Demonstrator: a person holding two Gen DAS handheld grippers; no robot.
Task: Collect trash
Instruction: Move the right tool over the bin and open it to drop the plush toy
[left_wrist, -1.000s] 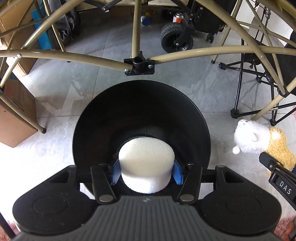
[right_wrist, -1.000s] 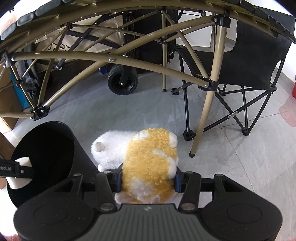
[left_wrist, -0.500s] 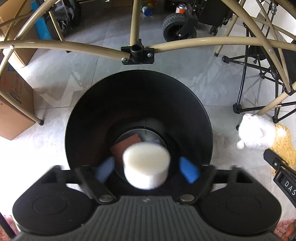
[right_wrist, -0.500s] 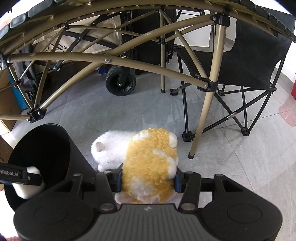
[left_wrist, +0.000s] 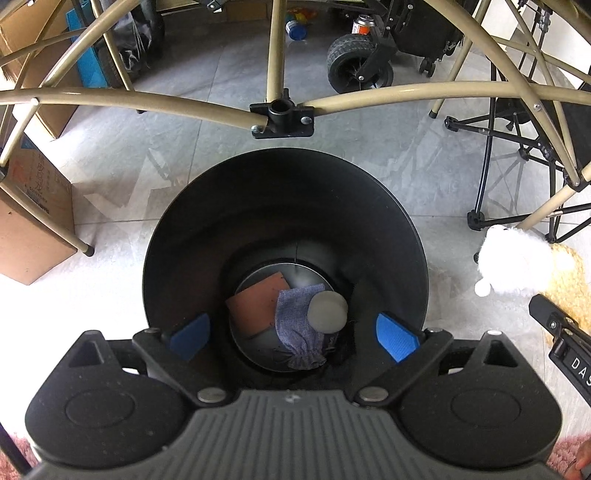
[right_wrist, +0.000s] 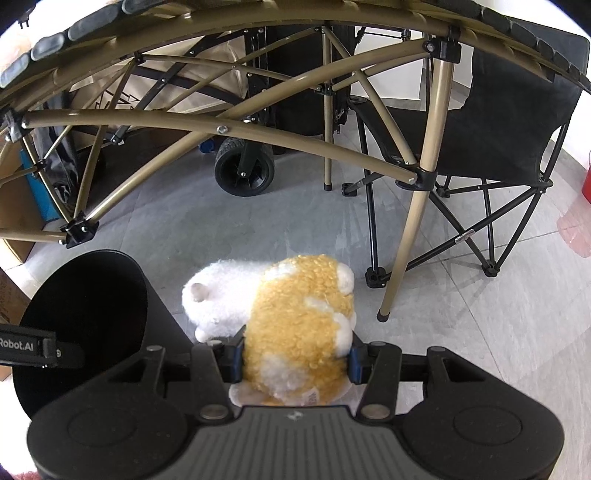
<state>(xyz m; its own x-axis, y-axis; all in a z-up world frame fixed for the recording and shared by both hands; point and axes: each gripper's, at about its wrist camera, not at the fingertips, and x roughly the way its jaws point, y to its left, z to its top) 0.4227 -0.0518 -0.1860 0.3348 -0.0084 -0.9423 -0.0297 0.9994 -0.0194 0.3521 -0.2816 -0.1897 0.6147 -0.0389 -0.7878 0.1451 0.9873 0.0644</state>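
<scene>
i have three pieces of trash down in the black bin (left_wrist: 280, 206): a reddish-brown card (left_wrist: 255, 302), a blue-grey cloth (left_wrist: 295, 332) and a round foam puck (left_wrist: 328, 310) lying on top of the cloth at the bottom. that part looks done. what is left, as i judge it, is the plush toy (right_wrist: 299, 328), which is not yet in the bin and sits just beside the bin's right side, above the grey floor (right_wrist: 480, 332).

my left gripper (left_wrist: 293, 332) hangs over the bin's mouth pointing steeply down; its jaws have just been opening and now stand wide, blue pads (left_wrist: 190, 336) well apart, with nothing between them but the view down into the bin.

my right gripper (right_wrist: 295, 360) is at a narrow setting, clamped on the rear of the plush toy, pads pressing into the yellow fur on both sides.
</scene>
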